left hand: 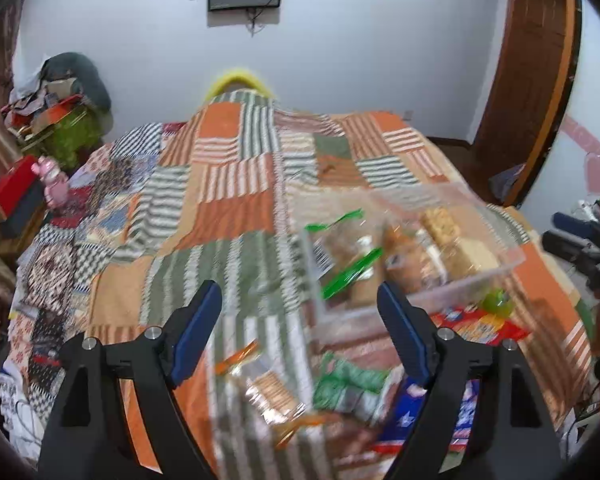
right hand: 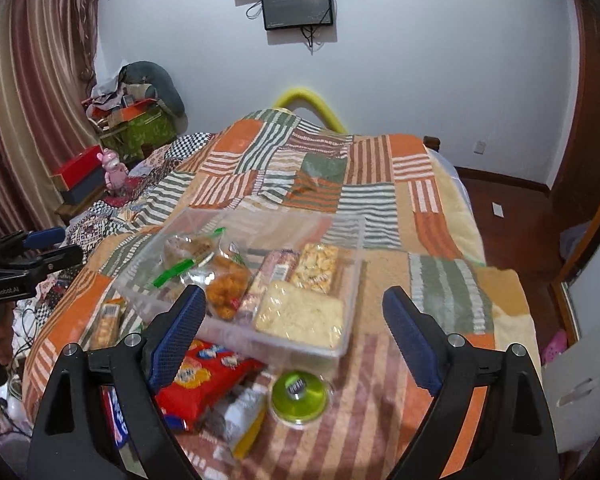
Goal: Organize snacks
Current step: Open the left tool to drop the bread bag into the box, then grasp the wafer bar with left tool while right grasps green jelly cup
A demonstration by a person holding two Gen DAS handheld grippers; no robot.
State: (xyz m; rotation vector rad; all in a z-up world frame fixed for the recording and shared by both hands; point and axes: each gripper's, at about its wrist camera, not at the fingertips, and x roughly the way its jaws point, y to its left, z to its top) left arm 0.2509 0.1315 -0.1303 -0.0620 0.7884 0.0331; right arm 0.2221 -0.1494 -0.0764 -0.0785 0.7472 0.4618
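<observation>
A clear plastic bin (right hand: 350, 280) sits on the patchwork bed and holds several snack packs, among them a green-sealed bag (right hand: 188, 258) and a pale cracker pack (right hand: 300, 316). It also shows in the left wrist view (left hand: 508, 258). Loose snacks lie in front of it: a red bag (right hand: 208, 380), a green round tub (right hand: 298, 396), a white-yellow packet (right hand: 242, 412), a cracker sleeve (right hand: 106, 322). My right gripper (right hand: 294, 332) is open above the bin's near edge. My left gripper (left hand: 300, 328) is open over a clear cracker pack (left hand: 268, 392) and a green packet (left hand: 348, 384).
The patchwork quilt (right hand: 364, 172) covers the bed. A blue and red pack (left hand: 436, 420) lies at the near right. The left gripper shows at the left edge of the right wrist view (right hand: 32, 252). Clutter and a red box (right hand: 80, 172) stand left of the bed.
</observation>
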